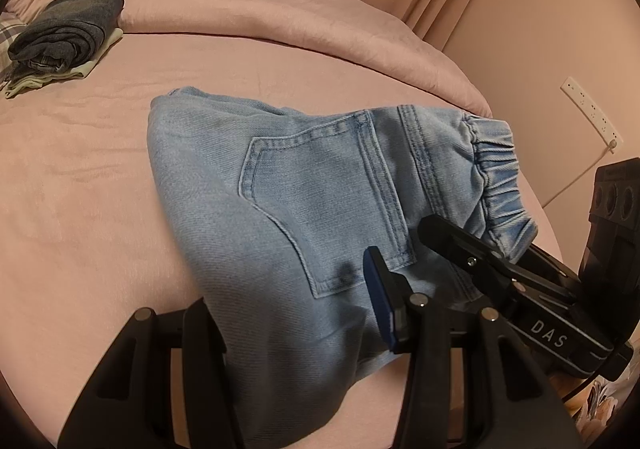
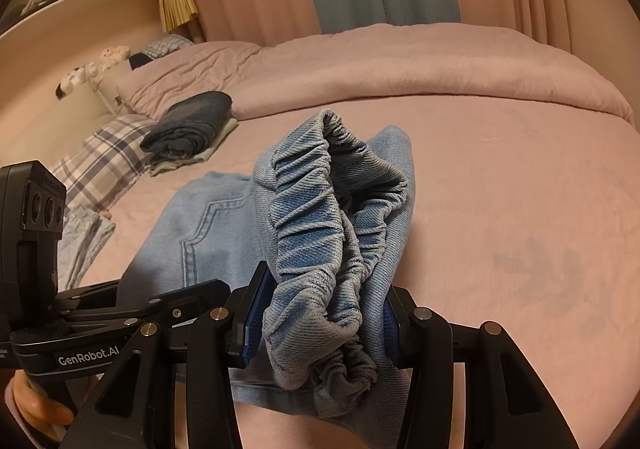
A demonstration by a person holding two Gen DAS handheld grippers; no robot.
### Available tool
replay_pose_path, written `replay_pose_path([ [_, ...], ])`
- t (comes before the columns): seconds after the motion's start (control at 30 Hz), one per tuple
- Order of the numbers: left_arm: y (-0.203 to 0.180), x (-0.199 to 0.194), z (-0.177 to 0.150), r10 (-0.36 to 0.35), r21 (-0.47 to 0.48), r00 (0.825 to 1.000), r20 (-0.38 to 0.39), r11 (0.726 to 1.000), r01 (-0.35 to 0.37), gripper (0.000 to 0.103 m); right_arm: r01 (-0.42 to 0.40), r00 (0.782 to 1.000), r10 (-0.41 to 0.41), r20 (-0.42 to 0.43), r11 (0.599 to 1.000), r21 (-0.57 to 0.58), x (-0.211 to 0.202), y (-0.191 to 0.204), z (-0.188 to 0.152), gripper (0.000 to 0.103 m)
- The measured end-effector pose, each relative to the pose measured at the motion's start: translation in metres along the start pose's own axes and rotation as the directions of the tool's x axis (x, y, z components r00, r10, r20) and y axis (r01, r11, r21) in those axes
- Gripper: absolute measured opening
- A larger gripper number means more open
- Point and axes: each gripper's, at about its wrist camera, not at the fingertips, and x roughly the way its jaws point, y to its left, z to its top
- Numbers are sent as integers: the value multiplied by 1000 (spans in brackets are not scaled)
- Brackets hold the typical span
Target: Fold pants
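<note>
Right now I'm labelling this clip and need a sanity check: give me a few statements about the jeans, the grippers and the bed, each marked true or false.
1. The right gripper clamps the elastic waistband of the light blue jeans. True.
2. The jeans lie on a wooden floor. False: they rest on a pink bed sheet.
3. A back pocket faces up. True.
4. The folded dark garment lies on top of the jeans. False: it sits apart, near the pillows.
5. The left gripper has denim between its fingers. True.
</note>
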Motion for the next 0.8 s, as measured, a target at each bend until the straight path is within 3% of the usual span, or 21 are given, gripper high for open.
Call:
replay_pose_path([
  [0.8, -4, 5, 8, 7, 16, 1000, 0, 1000, -7, 47, 2, 1000, -2, 9, 1000, 9, 0, -7, 7, 51],
])
